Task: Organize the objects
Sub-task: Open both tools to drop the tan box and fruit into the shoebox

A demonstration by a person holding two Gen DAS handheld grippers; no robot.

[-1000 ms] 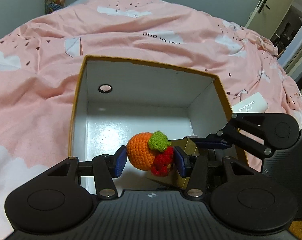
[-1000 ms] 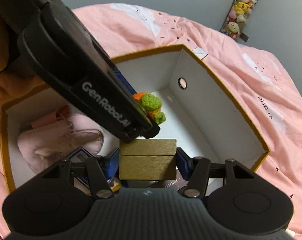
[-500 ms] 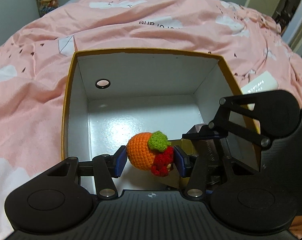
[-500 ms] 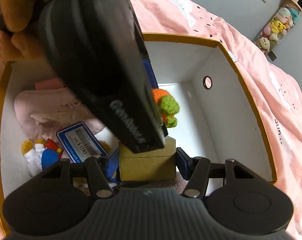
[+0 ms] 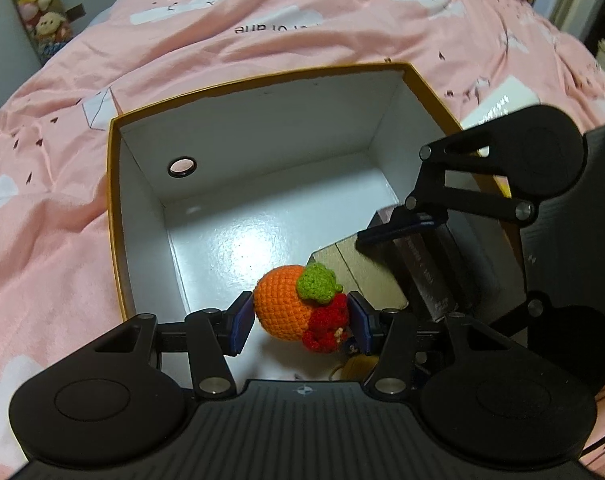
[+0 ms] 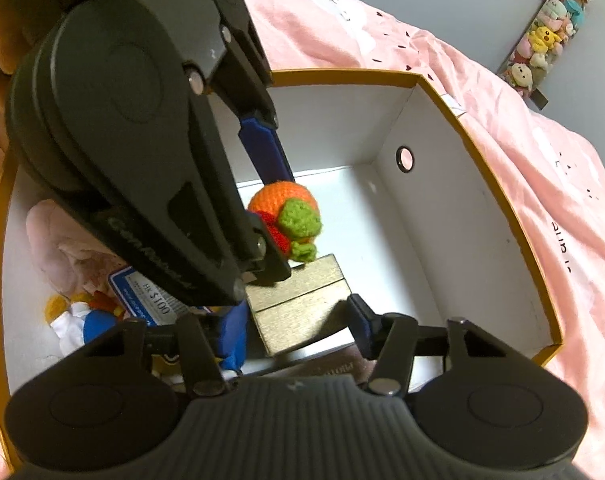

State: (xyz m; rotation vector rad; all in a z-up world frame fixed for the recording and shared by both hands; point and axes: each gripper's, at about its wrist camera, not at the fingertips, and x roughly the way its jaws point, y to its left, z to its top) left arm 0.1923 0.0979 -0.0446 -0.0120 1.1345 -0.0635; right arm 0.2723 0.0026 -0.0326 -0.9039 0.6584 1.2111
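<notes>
Gripping a crochet orange (image 5: 280, 306), the left hand-held gripper (image 5: 298, 320) has its blue pads clamped on either side of the toy, which carries a green leaf and a red piece. It hangs inside the box (image 5: 262, 132), above the white floor. The right hand-held gripper (image 6: 298, 320) stands with its fingers spread around a gold block (image 6: 302, 304); the left pad is close against the block, the right pad stands slightly off it, so a firm grip cannot be confirmed. The block sits tilted, low in the box, just below the orange. To the left inside the box lie a price card (image 6: 148, 300), a pink cloth (image 6: 70, 244) and a small plush (image 6: 82, 320). The box rests on a pink bed cover (image 5: 262, 20). Beyond, plush toys (image 6: 546, 40) hang on the wall.
</notes>
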